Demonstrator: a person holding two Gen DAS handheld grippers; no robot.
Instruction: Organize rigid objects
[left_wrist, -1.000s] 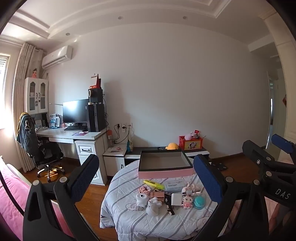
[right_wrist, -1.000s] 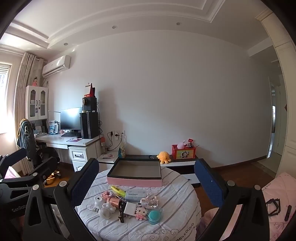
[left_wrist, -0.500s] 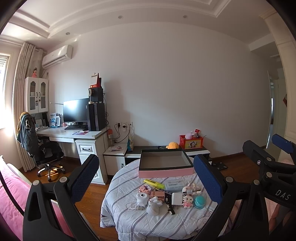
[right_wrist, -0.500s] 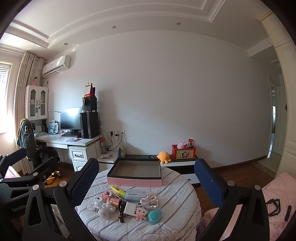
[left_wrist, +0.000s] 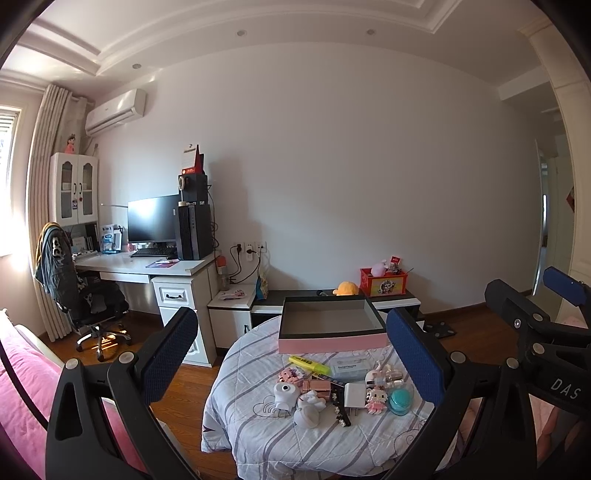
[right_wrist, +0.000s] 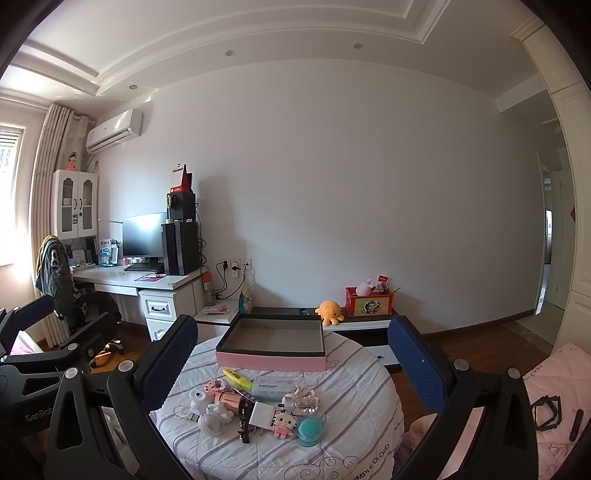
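Note:
An empty pink box with a dark rim (left_wrist: 331, 332) (right_wrist: 272, 347) stands at the far side of a round table under a striped cloth (left_wrist: 258, 428) (right_wrist: 354, 398). In front of it lies a cluster of small objects: a yellow highlighter (left_wrist: 308, 364) (right_wrist: 237, 379), a white flat box (left_wrist: 349, 367) (right_wrist: 273, 388), a white charger (left_wrist: 354, 396) (right_wrist: 261, 414), a teal round piece (left_wrist: 399, 398) (right_wrist: 309, 428), white figurines (left_wrist: 306, 408) (right_wrist: 210, 419) and pink block figures (left_wrist: 376, 399) (right_wrist: 284, 422). My left gripper (left_wrist: 291, 350) and right gripper (right_wrist: 291, 354) hang open, well short of the table, holding nothing.
A white desk (left_wrist: 147, 266) with monitor and computer tower stands at the left, an office chair (left_wrist: 77, 291) beside it. A low cabinet (right_wrist: 354, 325) behind the table carries an orange plush and a red box. Pink bedding (left_wrist: 22, 373) (right_wrist: 554, 384) lies at both sides.
Both views have barely shifted; the table and its objects sit slightly lower and nearer in the left wrist view. Neither gripper has changed its opening.

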